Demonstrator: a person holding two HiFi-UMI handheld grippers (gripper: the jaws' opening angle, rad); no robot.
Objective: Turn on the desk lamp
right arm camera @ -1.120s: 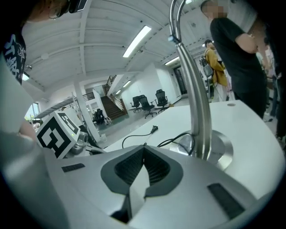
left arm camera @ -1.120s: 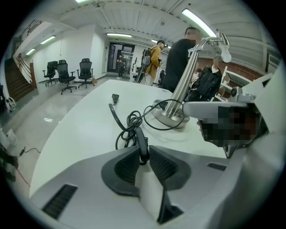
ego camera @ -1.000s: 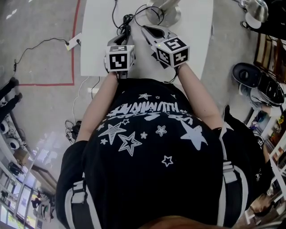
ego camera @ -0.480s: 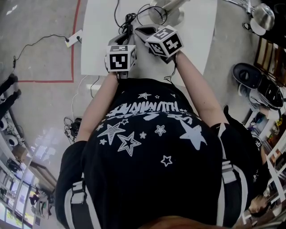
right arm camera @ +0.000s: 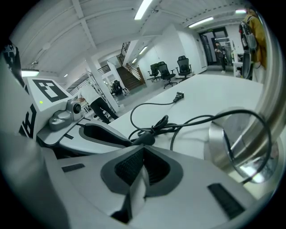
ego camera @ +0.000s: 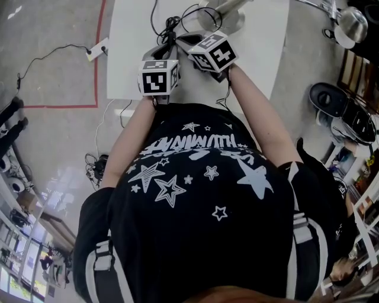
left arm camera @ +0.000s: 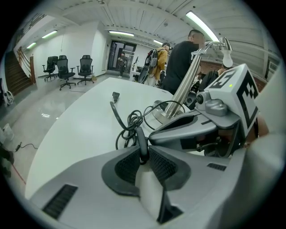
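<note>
Already the left gripper (left arm camera: 143, 154), its jaws just tightening, pinches the lamp's black cord switch (left arm camera: 140, 135). The right gripper (right arm camera: 142, 152), jaws together, noses at it. The desk lamp (ego camera: 222, 16) stands at one o'clock on the bench (ego camera: 130, 53). An off-centre press could skid off the switch and yank the cord free.

You have two grey plastic grippers, left (left arm camera: 144, 154) and right (right arm camera: 143, 152), one silver metal desk lamp (left arm camera: 184, 85), one tangled black cord (left arm camera: 129, 123) and one white rectangular table (ego camera: 130, 53).
</note>
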